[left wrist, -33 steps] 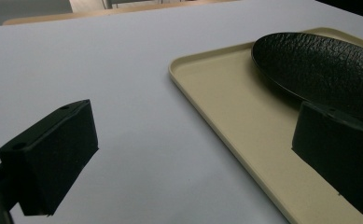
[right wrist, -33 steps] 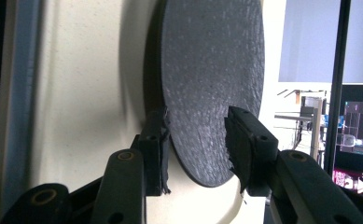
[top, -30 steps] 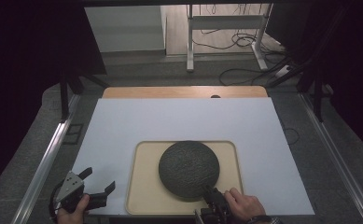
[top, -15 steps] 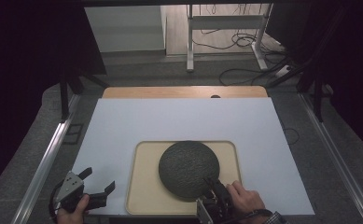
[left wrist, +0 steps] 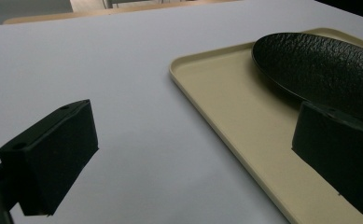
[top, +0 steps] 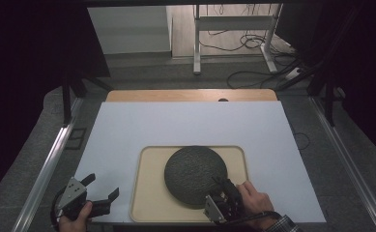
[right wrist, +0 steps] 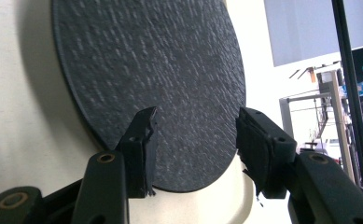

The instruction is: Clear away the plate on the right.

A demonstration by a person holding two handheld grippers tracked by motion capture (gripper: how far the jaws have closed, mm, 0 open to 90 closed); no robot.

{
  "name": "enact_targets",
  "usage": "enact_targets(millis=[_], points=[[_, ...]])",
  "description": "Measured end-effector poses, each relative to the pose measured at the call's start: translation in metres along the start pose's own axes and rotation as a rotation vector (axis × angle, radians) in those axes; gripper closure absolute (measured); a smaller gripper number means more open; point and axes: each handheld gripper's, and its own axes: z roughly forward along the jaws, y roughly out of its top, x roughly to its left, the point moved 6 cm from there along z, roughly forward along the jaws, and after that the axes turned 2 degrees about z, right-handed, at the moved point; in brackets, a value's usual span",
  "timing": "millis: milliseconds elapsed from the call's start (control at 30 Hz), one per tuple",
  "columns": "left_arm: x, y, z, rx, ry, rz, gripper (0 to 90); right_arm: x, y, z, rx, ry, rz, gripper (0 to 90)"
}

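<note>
Right tool [right wrist: 195,144] stands parted over the black plate's [right wrist: 160,70] rim.

The plate [top: 195,174] is black with a rough, pebbled face and a dull sheen. The tray [top: 149,193] under it looks like smooth, matt cream plastic. A matt white paper-like sheet [top: 185,125] covers the table [top: 190,95], whose bare far edge looks like pale wood. Matt black pads [right wrist: 144,149] look like hard plastic.
</note>
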Motion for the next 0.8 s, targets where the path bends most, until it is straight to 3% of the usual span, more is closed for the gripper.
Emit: enact_targets(millis=[800], points=[[0.0,0.0,0.0,0.001,-0.003,0.001,0.0,-0.018,-0.015,0.009,0.009,0.024,0.183,43.7]])
